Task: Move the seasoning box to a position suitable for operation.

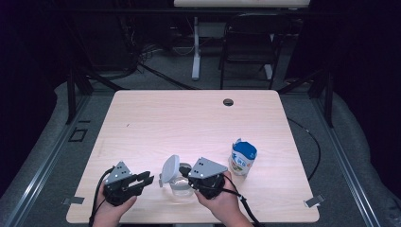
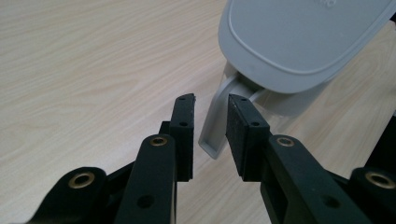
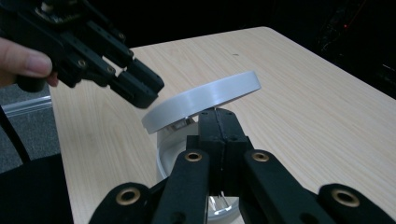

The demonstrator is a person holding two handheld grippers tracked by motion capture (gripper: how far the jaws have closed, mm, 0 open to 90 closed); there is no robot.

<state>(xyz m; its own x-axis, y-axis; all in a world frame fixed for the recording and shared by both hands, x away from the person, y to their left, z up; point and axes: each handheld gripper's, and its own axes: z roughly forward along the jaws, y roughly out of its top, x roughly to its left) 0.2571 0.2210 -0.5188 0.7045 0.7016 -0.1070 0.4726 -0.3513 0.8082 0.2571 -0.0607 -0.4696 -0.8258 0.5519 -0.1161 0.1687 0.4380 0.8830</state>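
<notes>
Left gripper [image 1: 146, 179] held at near left of table [image 1: 156, 118], jaws slightly parted, latch tab [image 2: 215, 126] of grey lid [image 1: 170, 166] seen between pads, untouched. Right gripper [image 1: 185, 171] clamped shut on rim of clear container [image 1: 180, 185], near centre; lid tilted open. Blue-and-white can [image 1: 243, 158] stood just right.

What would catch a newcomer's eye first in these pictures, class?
A clear jar with its grey hinged lid tipped up sits near the table's front edge. The right claw is shut on its rim, while the left claw stands open around the lid's grey tab. A blue-and-white can stands to the right.
</notes>
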